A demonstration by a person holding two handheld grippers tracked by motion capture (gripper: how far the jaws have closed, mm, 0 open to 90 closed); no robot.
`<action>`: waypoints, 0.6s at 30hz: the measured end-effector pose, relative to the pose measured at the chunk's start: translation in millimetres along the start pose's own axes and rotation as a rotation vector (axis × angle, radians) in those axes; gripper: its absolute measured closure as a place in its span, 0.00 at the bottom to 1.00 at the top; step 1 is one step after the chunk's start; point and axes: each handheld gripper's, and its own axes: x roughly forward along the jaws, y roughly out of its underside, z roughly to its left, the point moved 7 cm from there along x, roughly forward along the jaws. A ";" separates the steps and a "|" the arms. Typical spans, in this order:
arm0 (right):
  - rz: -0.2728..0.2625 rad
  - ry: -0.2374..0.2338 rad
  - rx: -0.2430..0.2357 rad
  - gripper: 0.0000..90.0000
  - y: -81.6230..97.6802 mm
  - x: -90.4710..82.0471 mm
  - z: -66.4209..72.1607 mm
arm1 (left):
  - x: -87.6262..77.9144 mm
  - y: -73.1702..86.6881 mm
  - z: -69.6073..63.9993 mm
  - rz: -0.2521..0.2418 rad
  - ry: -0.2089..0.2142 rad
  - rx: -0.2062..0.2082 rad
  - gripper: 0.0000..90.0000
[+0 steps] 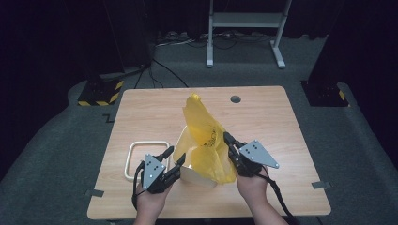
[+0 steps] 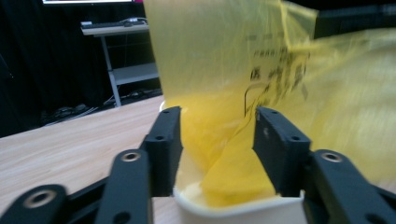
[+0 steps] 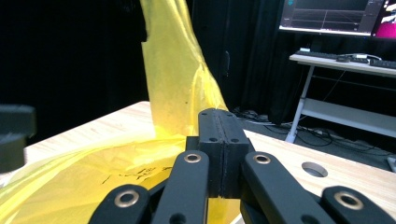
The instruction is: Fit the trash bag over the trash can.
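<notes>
A yellow plastic bag (image 1: 206, 136) stands up out of a small white bin (image 1: 195, 177) near the table's front edge. My left gripper (image 1: 176, 154) is at the bin's left rim with its jaws apart. In the left gripper view a fold of the bag (image 2: 224, 70) hangs between the jaws above the bin's rim (image 2: 233, 212), and the pads do not press on it. My right gripper (image 1: 228, 137) is shut on the bag's right edge. The right gripper view shows its jaws (image 3: 218, 114) closed together, with the yellow film (image 3: 173, 79) rising behind them.
A white rectangular frame (image 1: 148, 143) lies on the wooden table (image 1: 263, 122) left of the bin. A round hole (image 1: 235, 99) sits near the table's far edge. Beyond the table are a white desk frame, cables and dark curtains.
</notes>
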 end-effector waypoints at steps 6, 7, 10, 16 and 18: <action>-0.002 -0.007 -0.024 1.00 2.5 2.0 7.4 | 9.8 -27.2 -13.7 -0.069 0.025 -0.046 0.45; 0.000 -0.008 -0.022 1.00 3.1 2.1 8.7 | 10.9 -32.2 -17.1 -0.078 0.034 -0.049 0.44; -0.001 -0.013 -0.027 1.00 4.2 2.8 11.7 | 14.4 -45.8 -27.6 -0.104 0.053 -0.048 0.43; -0.001 -0.020 -0.040 1.00 5.8 3.6 15.5 | 20.5 -53.5 -46.6 -0.087 0.104 -0.034 0.41; -0.002 -0.021 -0.037 1.00 5.6 3.2 15.9 | 25.6 -49.0 -51.7 -0.044 0.120 -0.029 0.41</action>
